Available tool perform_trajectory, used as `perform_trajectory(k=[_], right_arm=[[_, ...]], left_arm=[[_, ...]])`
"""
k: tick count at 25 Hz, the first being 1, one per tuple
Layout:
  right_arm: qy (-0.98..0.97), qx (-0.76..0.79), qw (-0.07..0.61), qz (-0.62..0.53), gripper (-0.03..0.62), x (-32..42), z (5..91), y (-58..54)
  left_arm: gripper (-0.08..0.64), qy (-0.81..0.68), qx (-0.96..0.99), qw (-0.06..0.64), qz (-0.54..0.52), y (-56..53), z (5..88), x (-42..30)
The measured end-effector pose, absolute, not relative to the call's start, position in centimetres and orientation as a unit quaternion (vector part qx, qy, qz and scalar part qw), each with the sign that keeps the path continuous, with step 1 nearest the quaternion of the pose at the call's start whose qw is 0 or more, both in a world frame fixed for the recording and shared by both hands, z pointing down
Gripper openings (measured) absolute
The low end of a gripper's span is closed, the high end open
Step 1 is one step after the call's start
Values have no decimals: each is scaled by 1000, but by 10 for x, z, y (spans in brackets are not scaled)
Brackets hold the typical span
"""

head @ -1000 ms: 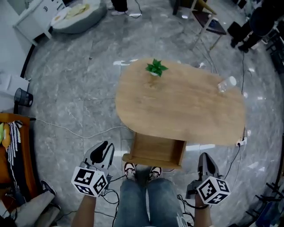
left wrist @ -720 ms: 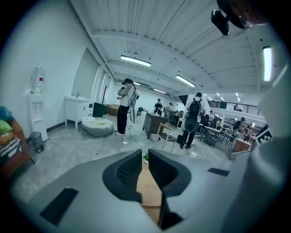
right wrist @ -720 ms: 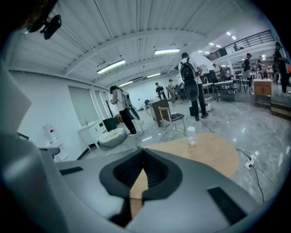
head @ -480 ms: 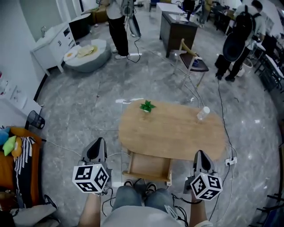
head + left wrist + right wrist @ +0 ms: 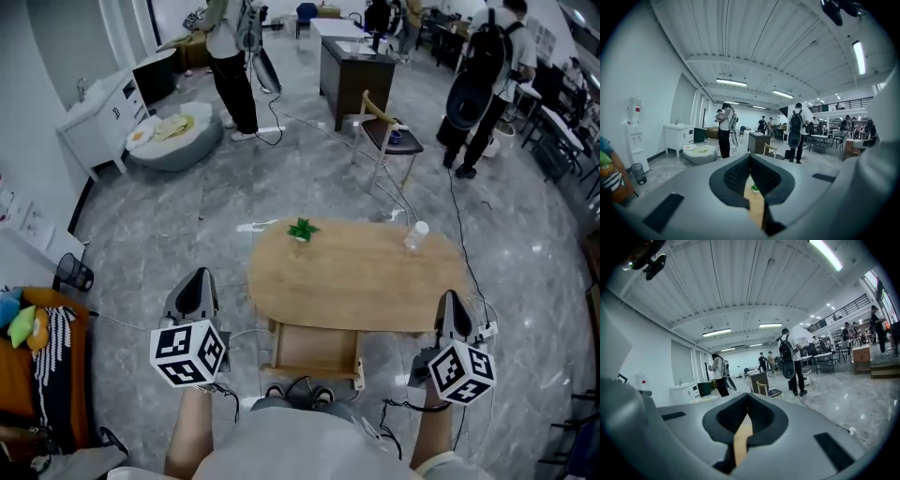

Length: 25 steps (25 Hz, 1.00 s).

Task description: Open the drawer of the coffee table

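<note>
Wooden drawer (image 5: 314, 352) noted lower ctr, pulled out under desk (image 5: 375, 281); judged light, rigid, free-sliding; front lip to be gripped. Left claw (image 5: 194, 279) & right claw (image 5: 453, 302) pressed together, nothing held.

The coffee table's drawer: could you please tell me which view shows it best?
The head view: the drawer lies open, seen from above. Both gripper views show only a strip of the tabletop between their jaws.

Coffee table (image 5: 361, 281) mid-frame. Plant (image 5: 301, 229) on its upper-left part, bottle (image 5: 415, 234) upper-right. Drawer (image 5: 314, 352) juts from its lower edge.
</note>
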State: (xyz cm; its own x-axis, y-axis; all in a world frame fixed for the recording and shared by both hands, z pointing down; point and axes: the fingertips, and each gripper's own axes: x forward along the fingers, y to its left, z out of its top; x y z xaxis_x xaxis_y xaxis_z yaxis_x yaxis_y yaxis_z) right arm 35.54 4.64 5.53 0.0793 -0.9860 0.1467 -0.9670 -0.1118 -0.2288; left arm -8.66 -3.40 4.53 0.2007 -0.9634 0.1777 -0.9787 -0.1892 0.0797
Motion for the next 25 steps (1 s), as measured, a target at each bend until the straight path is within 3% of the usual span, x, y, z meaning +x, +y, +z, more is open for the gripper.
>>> perform_trajectory(k=[13,25], right_arm=[[660,-743,2,-105,0,346,55,50],[663,-738,18,-126,0,342,55,48]], left_arm=[[-6,-616,783,81,35,-34,45,-82],[-6,-620,779,95,21,-33,50,-89]])
